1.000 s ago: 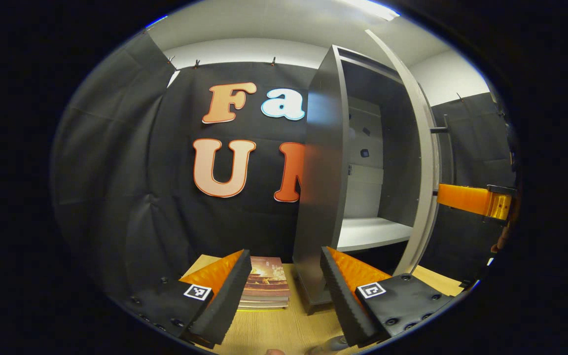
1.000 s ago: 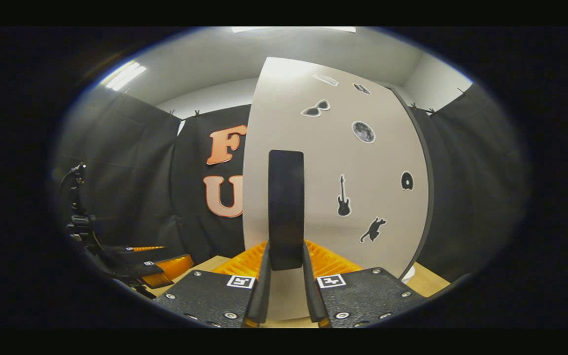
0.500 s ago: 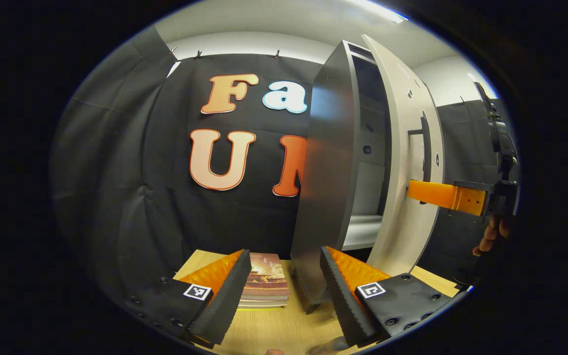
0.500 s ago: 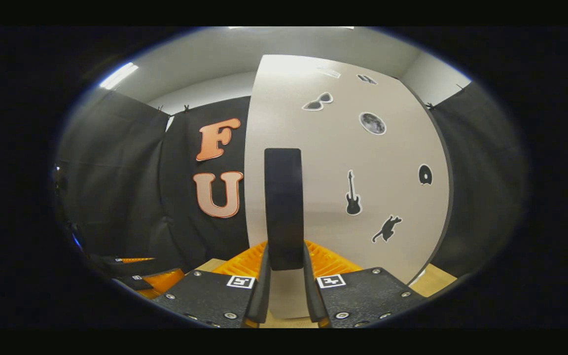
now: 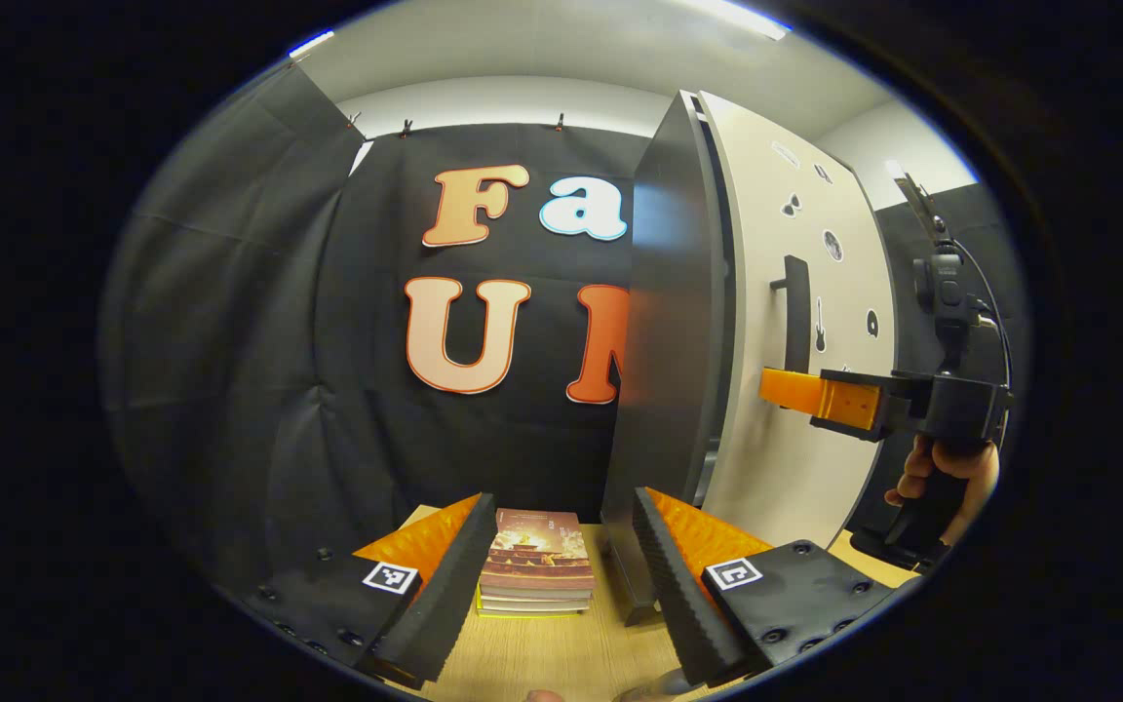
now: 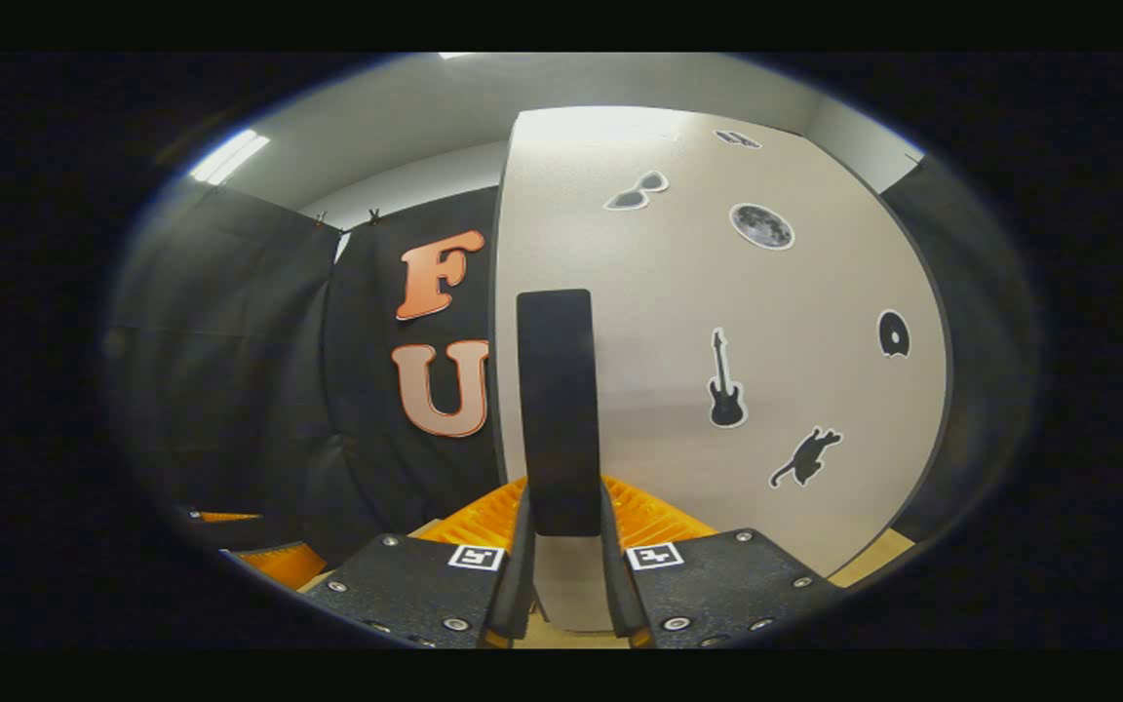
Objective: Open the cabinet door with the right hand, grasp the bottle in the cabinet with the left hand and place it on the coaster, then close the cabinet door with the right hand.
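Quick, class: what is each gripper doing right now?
Left gripper: open, holding nothing.
Right gripper: shut on the cabinet door handle.

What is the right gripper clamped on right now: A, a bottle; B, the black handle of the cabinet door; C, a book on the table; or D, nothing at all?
B: in the right gripper view, the right gripper has both fingers pressed against the sides of the black vertical handle on the cabinet door.
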### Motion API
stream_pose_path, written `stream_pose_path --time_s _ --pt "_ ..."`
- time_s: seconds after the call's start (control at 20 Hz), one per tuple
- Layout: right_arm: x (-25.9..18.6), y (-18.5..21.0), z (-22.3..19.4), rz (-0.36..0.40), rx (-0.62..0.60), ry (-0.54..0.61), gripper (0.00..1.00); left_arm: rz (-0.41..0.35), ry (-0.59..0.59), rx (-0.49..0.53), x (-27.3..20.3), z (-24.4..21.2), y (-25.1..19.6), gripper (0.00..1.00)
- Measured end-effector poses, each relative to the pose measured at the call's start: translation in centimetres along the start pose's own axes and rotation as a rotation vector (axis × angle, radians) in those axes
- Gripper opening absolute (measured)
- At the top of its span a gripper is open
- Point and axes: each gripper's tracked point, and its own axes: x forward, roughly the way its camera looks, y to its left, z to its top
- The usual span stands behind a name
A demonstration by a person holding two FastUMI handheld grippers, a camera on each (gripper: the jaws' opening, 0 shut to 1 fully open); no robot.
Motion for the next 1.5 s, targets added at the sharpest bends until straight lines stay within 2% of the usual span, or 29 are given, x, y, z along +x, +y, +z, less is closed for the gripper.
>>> stream_pose_path --time_s 0.25,0.55,0.95,1.15,1.5 --pt "0.8 0.2 0.0 0.012 0.011 -0.004 0.31 0.026 0.012 -0.039 0.0 -0.4 0.3 0.92" --pt "2.0 0.3 -0.3 0.028 0.014 0.0 0.33 0.054 -0.008 -0.021 0.5 0.3 0.6 0.92" --pt "1.5 0.4 -0.6 0.047 -0.047 0.015 0.37 0.077 -0.02 -0.026 0.1 0.2 -0.3 0.92" --pt "-0.3 -0.1 -0.8 0.054 -0.081 0.017 0.47 0.1 -0.025 -0.01 -0.6 0.1 -0.4 0.92" --pt "-4.9 -2.1 0.2 0.007 -0.114 -0.031 0.61 0.119 -0.019 0.01 -2.0 0.2 -0.5 0.92"
